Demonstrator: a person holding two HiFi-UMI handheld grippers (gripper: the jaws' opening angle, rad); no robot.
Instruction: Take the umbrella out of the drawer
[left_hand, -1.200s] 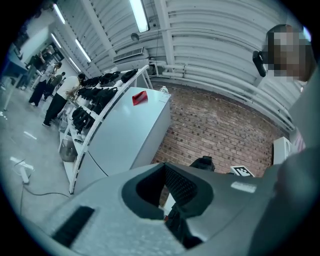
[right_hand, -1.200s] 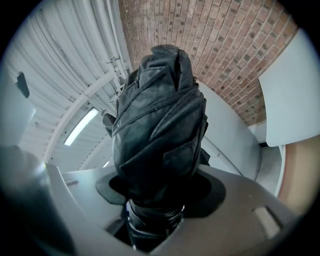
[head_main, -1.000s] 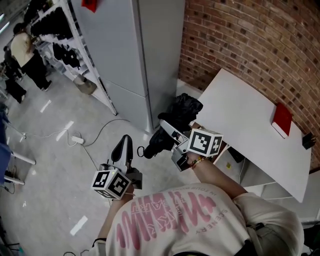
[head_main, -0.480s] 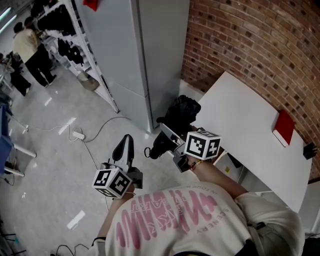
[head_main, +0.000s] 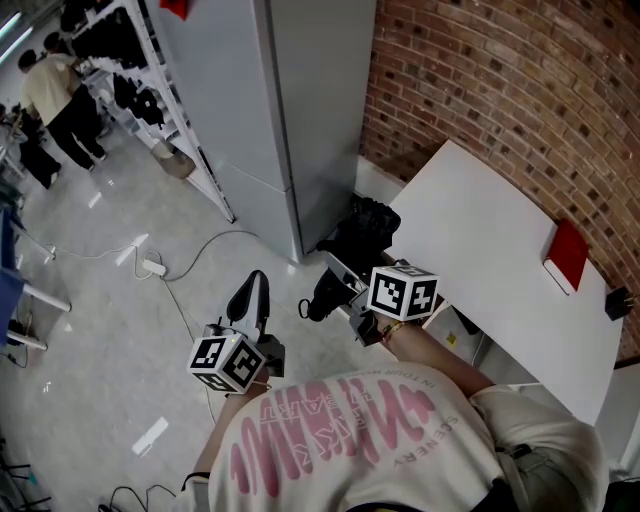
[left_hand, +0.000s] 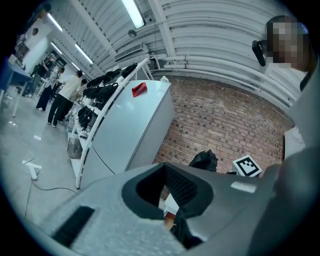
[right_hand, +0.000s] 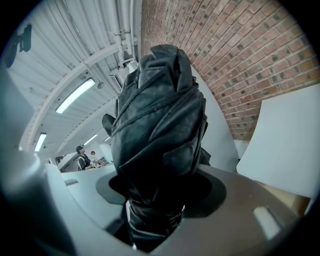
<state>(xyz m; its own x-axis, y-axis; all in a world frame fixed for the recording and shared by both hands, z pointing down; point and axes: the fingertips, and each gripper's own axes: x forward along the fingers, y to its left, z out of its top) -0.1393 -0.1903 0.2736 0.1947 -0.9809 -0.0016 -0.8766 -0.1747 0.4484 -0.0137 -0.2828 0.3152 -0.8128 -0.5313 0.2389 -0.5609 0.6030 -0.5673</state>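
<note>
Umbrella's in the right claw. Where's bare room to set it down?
The white table is bare from its cabinet-side end to the red book by the brick wall: best for the umbrella. The floor beside the grey cabinet is open, but a cable crosses it. Crowded under the table's edge, around the right claw.

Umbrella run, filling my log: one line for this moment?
right gripper: shut on umbrella | left gripper: shut, empty | umbrella: beside table
</note>
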